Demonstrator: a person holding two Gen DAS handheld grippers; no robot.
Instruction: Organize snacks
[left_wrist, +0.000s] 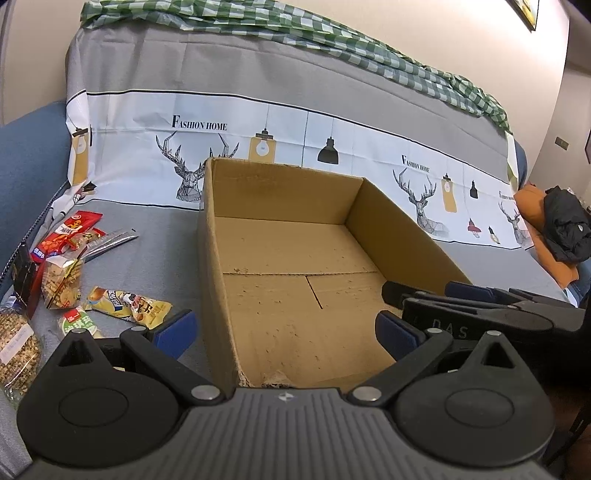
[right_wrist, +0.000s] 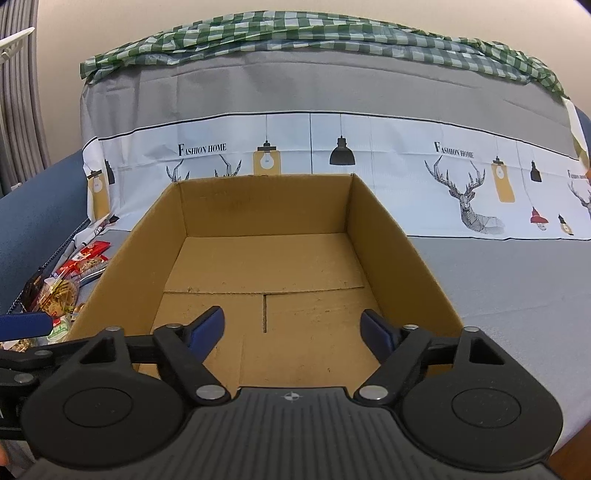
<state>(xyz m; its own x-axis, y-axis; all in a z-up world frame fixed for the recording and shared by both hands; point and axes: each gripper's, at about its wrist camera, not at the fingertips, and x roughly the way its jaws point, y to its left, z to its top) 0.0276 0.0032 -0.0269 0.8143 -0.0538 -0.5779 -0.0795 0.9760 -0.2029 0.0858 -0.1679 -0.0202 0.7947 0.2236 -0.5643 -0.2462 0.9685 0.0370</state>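
Note:
An open cardboard box (left_wrist: 258, 258) stands on the grey cloth, with nothing inside; it also shows in the right wrist view (right_wrist: 258, 210). Several snack packets lie to its left: a red packet (left_wrist: 68, 229), a clear cracker bag (left_wrist: 62, 280), a yellow packet (left_wrist: 129, 302), a green-white packet (left_wrist: 77, 321) and a grain bag (left_wrist: 14, 343). My left gripper (left_wrist: 284, 328) is open and empty, straddling the box's near left wall. My right gripper (right_wrist: 293, 328) is open and empty above the box's near edge; it also shows in the left wrist view (left_wrist: 480, 306).
A sofa back covered by a grey-and-white deer-print cloth (left_wrist: 258, 129) rises behind the box, with a green checked cloth (left_wrist: 332, 40) on top. An orange cushion with a black garment (left_wrist: 561, 229) sits at the right. A blue armrest (left_wrist: 29, 155) is at the left.

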